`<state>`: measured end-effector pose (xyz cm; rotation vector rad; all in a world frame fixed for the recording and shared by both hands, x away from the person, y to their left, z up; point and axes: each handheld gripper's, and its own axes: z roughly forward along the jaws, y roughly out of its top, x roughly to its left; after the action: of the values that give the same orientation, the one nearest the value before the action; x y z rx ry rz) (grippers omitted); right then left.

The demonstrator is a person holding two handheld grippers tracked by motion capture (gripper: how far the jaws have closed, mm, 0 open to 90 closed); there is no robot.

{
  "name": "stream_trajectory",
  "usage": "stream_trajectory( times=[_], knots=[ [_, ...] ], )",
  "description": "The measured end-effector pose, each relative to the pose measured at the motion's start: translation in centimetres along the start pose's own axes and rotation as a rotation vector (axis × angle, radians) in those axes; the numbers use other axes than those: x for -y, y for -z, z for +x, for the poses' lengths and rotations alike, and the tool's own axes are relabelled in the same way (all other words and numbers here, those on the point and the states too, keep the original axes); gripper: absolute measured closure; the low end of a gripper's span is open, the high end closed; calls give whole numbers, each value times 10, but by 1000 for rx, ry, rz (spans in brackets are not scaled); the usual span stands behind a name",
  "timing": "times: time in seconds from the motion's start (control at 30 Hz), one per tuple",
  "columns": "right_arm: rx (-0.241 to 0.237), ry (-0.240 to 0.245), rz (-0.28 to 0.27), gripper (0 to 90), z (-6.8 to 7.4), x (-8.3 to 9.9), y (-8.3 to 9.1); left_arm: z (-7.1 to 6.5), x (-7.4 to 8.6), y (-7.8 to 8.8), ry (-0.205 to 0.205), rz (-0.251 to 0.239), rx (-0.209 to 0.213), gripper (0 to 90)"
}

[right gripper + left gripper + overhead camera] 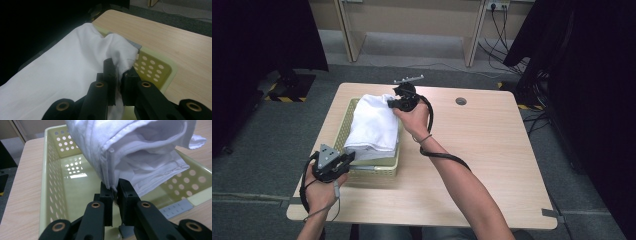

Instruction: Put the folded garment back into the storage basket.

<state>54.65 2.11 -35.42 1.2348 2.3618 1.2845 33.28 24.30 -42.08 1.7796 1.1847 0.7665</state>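
A folded white cloth (pixel 373 126) hangs over a pale yellow perforated basket (pixel 343 126) at the table's left side. My left gripper (pixel 348 159) is at the basket's near end, shut on the cloth's near edge. In the left gripper view the gripper (pixel 114 188) pinches a hem of the cloth (pixel 140 152) above the basket's floor (pixel 72 185). My right gripper (pixel 392 103) is at the basket's far end, shut on the cloth's far corner. The right gripper view shows that gripper (pixel 119 71) clamped on bunched cloth (pixel 75 67) over the basket's rim (pixel 170 70).
The wooden table (pixel 482 145) stretches bare to the right of the basket, with a round cable hole (pixel 461 101) near its far edge. Grey carpet surrounds the table. Dark screens stand at both sides, and desk legs and cables (pixel 499 30) lie beyond.
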Motion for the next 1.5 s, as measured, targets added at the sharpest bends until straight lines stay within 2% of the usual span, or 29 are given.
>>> stream_trajectory(
  times=[0.63,1.5],
  knots=[
    [-6,-4,0,843,3,0,-7,10,1,-2,-10,18,-25,820],
    [-8,-13,11,844,5,2,-16,19,4,-5,17,48,-29,816]
  ],
)
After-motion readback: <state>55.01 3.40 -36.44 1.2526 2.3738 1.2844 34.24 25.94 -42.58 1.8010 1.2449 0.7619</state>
